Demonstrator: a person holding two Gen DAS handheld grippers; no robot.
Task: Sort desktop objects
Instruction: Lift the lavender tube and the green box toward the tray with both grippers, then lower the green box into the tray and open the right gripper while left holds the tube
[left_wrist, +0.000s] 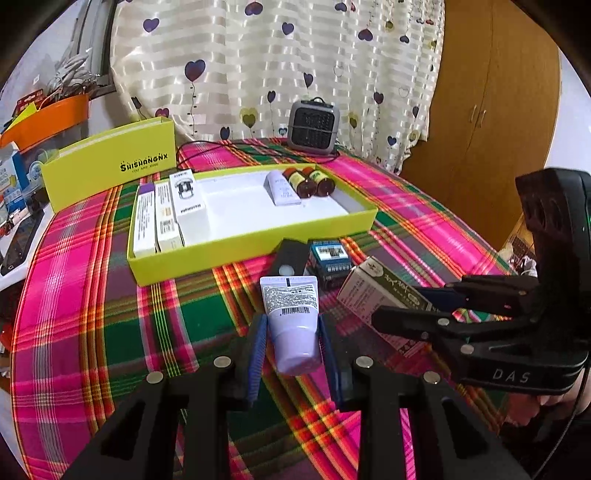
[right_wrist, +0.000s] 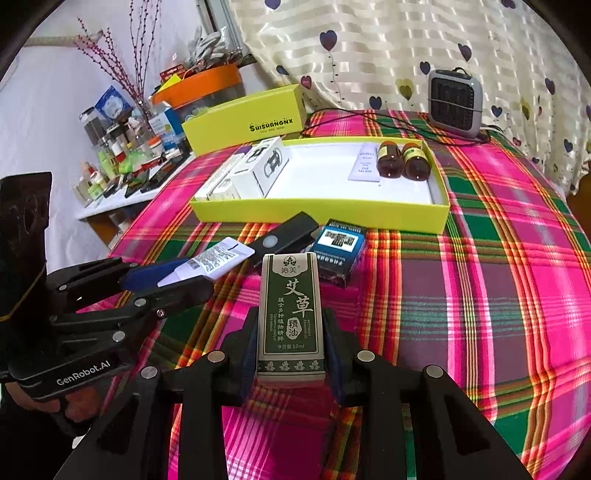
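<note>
The left hand-held gripper (left_wrist: 291, 343) has its two blue pads on the sides of a pale purple tube (left_wrist: 291, 321). The tube points its flat end toward the yellow tray (left_wrist: 255, 254). The pads look snug on it, so it seems held, a little above the table (left_wrist: 92, 314) near its front edge.

The yellow tray sits toward the back of the table. White boxes (left_wrist: 173, 214) lie at its left end. A white tube (left_wrist: 282, 188) and two brown bottles (left_wrist: 312, 182) lie at its right end. The middle is bare.

A black flat thing (left_wrist: 290, 258) and a small blue box (left_wrist: 330, 260) lie on the table just in front of the tray.

The right hand-held gripper (right_wrist: 291, 347) is closed part way on a green and white box (right_wrist: 291, 314), with a pad on each long side.

To do this step well, each thing should likely go with its own kind: the tube by the white tube, the box by the white boxes. Those ends lie on the far side of each hand, so the arms could bump. Moving one at a time would be safer. Each thing should be lifted clear of the tray's front wall, then set down flat before the jaws let go.
</note>
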